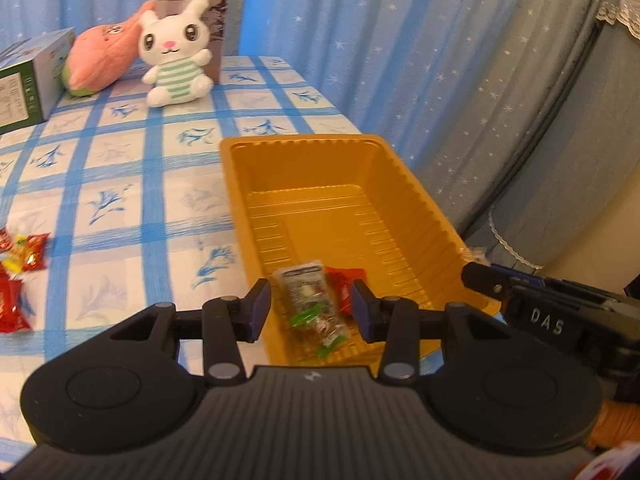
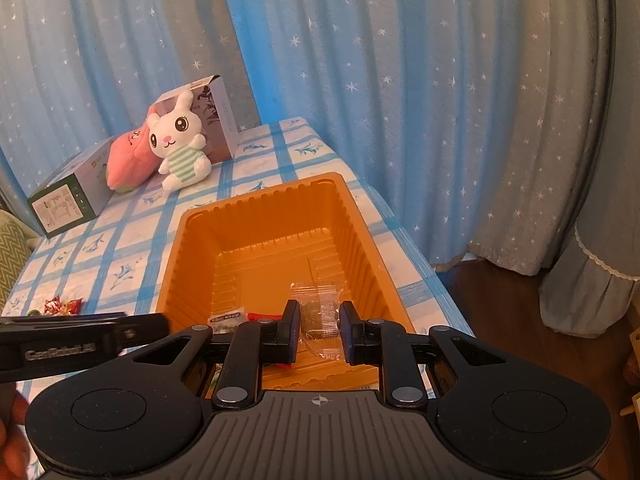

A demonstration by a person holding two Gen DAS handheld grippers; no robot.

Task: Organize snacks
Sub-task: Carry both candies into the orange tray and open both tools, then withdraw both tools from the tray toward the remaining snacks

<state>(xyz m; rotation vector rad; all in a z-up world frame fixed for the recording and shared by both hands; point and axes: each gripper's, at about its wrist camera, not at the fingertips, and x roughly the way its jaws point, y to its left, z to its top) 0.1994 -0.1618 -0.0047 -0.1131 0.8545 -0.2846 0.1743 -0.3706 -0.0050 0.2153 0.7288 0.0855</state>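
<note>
The yellow tray sits on the blue checked tablecloth. Inside the tray, at its near end, lie a clear packet and a red packet, side by side. The left gripper hangs over the tray's near end, its fingers apart around the clear packet. Far behind the tray sits a white bunny toy. Left of the tray lie more red snacks.

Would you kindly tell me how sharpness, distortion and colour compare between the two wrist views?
Left wrist view: the clear snack packet with green sweets in the ribbed orange plastic tray is smeared, while the white plush rabbit is fairly crisp. Right wrist view: sharper overall, but the fisheye bends the star-patterned blue curtain and darkens the corners; the tray looks a deeper orange.
</note>
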